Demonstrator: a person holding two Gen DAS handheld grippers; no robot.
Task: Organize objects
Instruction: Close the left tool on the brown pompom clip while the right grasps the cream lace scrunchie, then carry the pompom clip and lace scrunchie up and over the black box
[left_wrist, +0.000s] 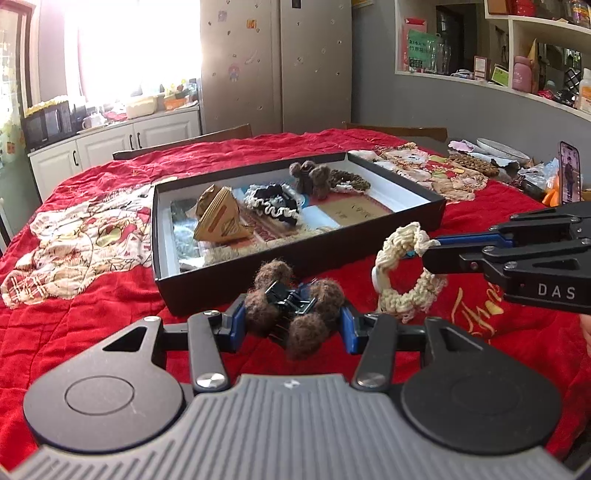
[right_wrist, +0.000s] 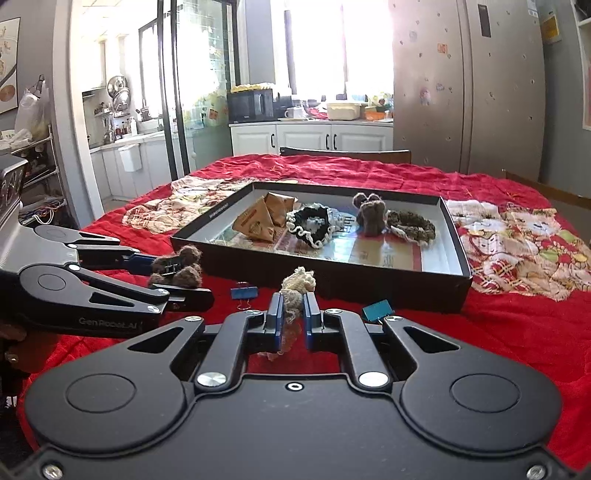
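Cream scrunchie (left_wrist: 406, 273) | soft, light, pinched at rim by right tongs (right_wrist: 293, 317) | left tongs (left_wrist: 295, 325) clamp fuzzy hair claw (left_wrist: 295, 312) | box (left_wrist: 369, 251) at 12 o'clock

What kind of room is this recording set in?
Most likely a home kitchen-dining area: a tall fridge, a microwave on white cabinets, and a table under a red cloth.

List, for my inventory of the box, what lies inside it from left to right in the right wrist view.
Tan pyramid packets → black scrunchie with white trim → brown fuzzy claw clip → dark olive scrunchie.
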